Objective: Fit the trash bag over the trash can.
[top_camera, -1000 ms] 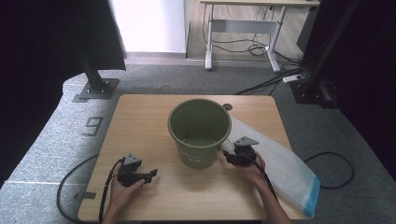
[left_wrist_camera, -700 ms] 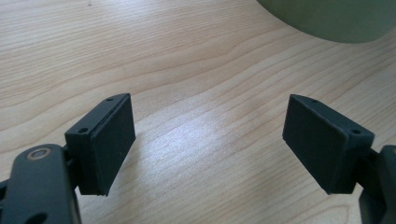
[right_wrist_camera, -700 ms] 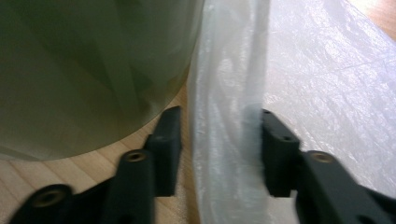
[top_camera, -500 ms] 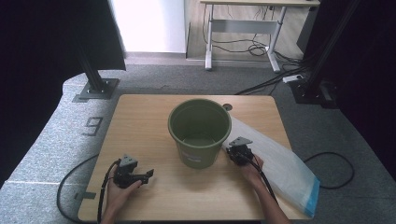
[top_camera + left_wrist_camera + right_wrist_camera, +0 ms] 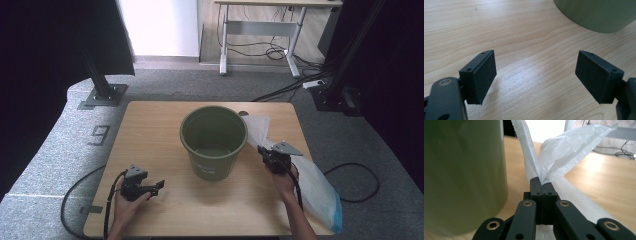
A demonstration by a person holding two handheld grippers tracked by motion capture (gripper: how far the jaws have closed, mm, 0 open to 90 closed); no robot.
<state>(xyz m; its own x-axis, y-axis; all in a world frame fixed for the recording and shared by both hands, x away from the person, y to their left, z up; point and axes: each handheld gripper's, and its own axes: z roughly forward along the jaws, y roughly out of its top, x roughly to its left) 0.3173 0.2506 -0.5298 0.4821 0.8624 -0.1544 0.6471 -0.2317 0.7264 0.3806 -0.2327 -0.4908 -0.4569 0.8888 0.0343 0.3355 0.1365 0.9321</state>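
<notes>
Right, worktop (image 5: 150, 130) is a light wood slab, sitting on grey carpet. Green bucket (image 5: 214, 141) stands upright near the middle of it, open top, nothing visible inside apart from the bare bottom.

White plastic bag (image 5: 311, 180) lies flat along the worktop's right side, running from just beside the bucket's rim down to the near right corner, where a blue edge hangs over. Its far end is lifted off the wood.

Right gripper (image 5: 265, 151) sits just right of the bucket, between it and the flat run of the bag. Its jaws have just been closing and are now clamped together on a pinch of bag film. In the right gripper view the bag (image 5: 559, 157) fans up and out from the right gripper (image 5: 541, 181) tips in two flaps, with the bucket (image 5: 461, 175) wall close on the left. Bucket and gripper look near each other; can't tell if they touch.

Left gripper (image 5: 159, 186) is at the near left of the worktop, well apart from the bucket, held low over the wood. In the left gripper view the left gripper (image 5: 535, 75) jaws stand wide apart with only bare worktop (image 5: 499, 30) between them; the bucket (image 5: 596, 12) base shows at top right.

Black cables trail from both grippers off the near edge.
</notes>
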